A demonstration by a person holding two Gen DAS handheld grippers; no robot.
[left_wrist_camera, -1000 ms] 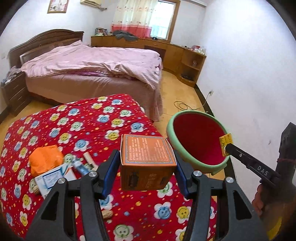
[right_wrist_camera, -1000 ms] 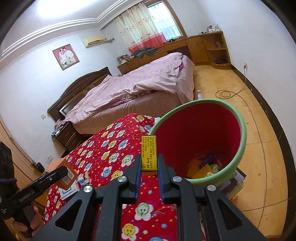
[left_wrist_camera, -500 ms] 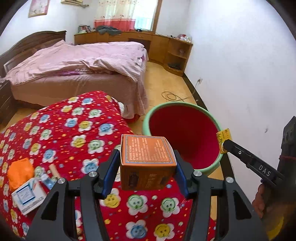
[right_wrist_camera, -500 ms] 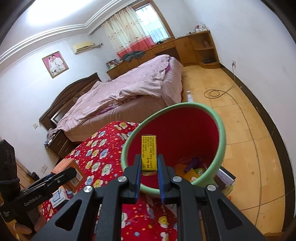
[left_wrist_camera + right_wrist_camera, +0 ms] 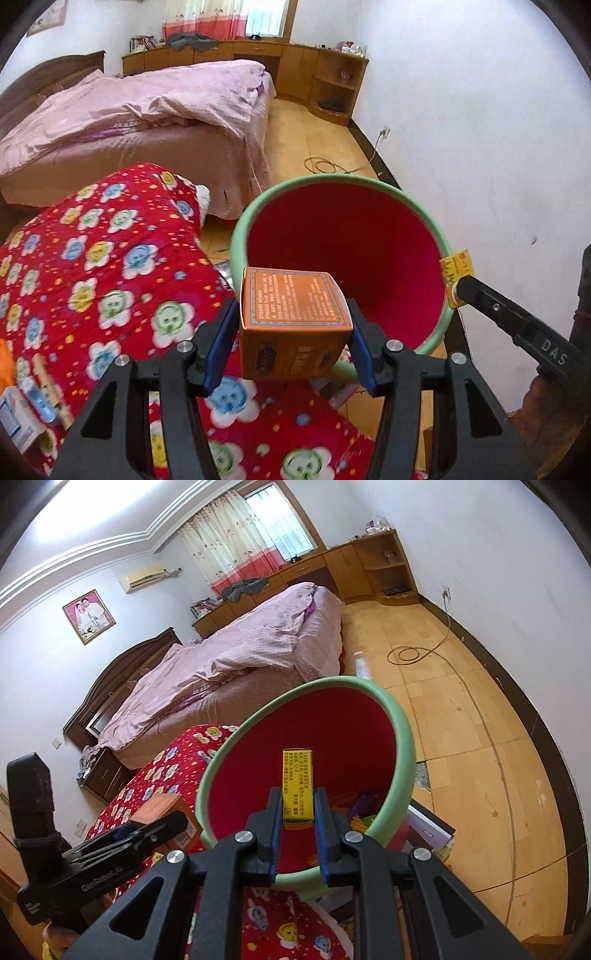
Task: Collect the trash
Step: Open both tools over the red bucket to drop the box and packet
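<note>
Left hand-held gripper [image 5: 291, 345] clamped on an orange box [image 5: 293, 314], blue pads [image 5: 218, 343] pressing its two sides, jaws about halfway apart to fit the width. Box sitting level between the fingers, printed top face up, poking out past the fingertips. Just ahead of it and slightly to the right: the bin [image 5: 240, 236], green rim, red inside, tipped toward the camera. Box hanging right at the near rim, partly over the opening from this angle.

Right hand-held gripper [image 5: 297, 825] nearly shut, pinching a slim yellow box [image 5: 297, 786] by its lower end, the rest sticking up and forward past the fingertips. Straight ahead of it, same bin [image 5: 404, 738], yellow box lined up over the red interior. Down at the bottom of the bin, beyond the fingertips, some stuff already lying there: something purple and something yellow, hard to tell what exactly, half hidden behind the fingers.

From the left wrist view, right hand-held gripper coming in from the right edge with the yellow box [image 5: 456, 277] touching or just beside the bin's far-right rim. From the right wrist view, left hand-held gripper off to the lower left, orange box [image 5: 162, 808] just beside the bin's left rim.

Below and left of both: worktop under a red flower-print cloth [image 5: 92, 266]. Far left of the left gripper, a few more bits lying on the cloth: a small white-and-blue packet [image 5: 16, 417] and a sliver of something orange [image 5: 5, 365] at the frame edge. Beside the bin's base, to the right of the right gripper, a couple of books [image 5: 430, 827] on the floor.
</note>
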